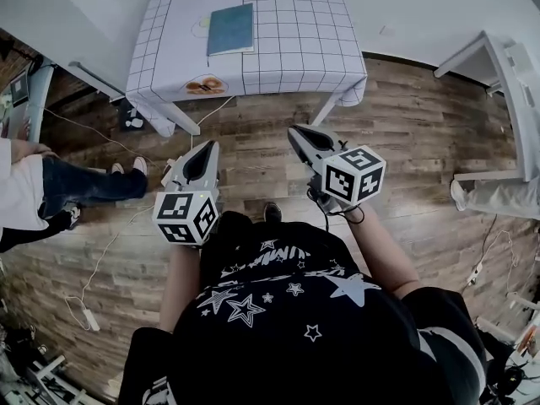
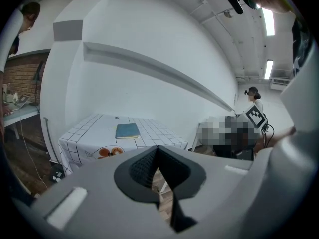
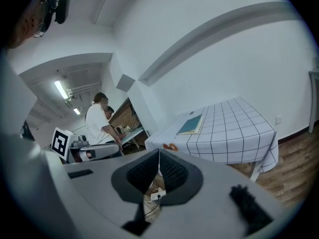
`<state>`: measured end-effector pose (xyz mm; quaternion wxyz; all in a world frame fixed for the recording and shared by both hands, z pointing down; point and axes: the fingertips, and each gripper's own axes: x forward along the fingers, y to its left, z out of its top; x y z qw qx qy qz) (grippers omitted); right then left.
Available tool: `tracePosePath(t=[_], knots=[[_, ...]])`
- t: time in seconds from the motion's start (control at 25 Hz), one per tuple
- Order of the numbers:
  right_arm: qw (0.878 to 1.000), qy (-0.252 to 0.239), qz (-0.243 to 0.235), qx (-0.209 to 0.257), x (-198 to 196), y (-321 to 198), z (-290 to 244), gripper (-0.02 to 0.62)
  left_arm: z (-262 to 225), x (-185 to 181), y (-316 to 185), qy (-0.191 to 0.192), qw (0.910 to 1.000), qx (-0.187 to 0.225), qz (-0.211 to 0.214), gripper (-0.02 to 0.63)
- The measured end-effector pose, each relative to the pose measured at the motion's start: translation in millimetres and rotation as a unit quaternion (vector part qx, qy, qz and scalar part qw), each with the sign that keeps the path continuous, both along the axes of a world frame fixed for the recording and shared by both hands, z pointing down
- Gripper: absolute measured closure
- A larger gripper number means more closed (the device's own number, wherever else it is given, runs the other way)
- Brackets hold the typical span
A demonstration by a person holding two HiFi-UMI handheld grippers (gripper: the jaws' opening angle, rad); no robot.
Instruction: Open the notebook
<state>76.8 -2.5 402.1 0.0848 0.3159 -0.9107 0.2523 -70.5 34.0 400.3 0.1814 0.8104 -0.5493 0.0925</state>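
Observation:
A teal notebook (image 1: 230, 29) lies closed on a white table with a black-grid cloth (image 1: 295, 57) against the far wall. It also shows in the left gripper view as the notebook (image 2: 127, 131) on the cloth (image 2: 94, 128), and in the right gripper view as the notebook (image 3: 190, 124) on the cloth (image 3: 234, 128). Both grippers are held over the wooden floor, well short of the table. My left gripper (image 1: 205, 152) is shut with nothing in it, its pads meeting (image 2: 157, 151). My right gripper (image 1: 297, 133) is likewise shut and empty (image 3: 159, 156).
A person in a white top and dark trousers (image 1: 51, 188) stands at the left by a desk (image 1: 25, 91). White furniture (image 1: 506, 83) stands at the right. Cables and a power strip (image 1: 89, 315) lie on the floor at left. The cloth carries an orange print (image 1: 205, 84).

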Motion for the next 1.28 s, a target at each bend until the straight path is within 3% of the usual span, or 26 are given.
tracePosePath(t=[0.52,0.84,1.28], knots=[[1.0,-0.001,0.008,-0.013,4.1,-21.4,10.9,0.578,12.0,3.8,-24.9,0.001,0.9999,-0.012,0.009,0.597],[0.999,0.022,0.044,-0.015,6.9,-74.5,15.4,0.578,21.9,5.0,-89.5,0.011,0.9986,-0.015,0.049,0.597],[0.997,0.028,0.063,-0.018,-37.1,-170.1,8.0,0.578,18.0,-20.1,-193.7,0.011,0.9951,-0.016,0.097,0.597]])
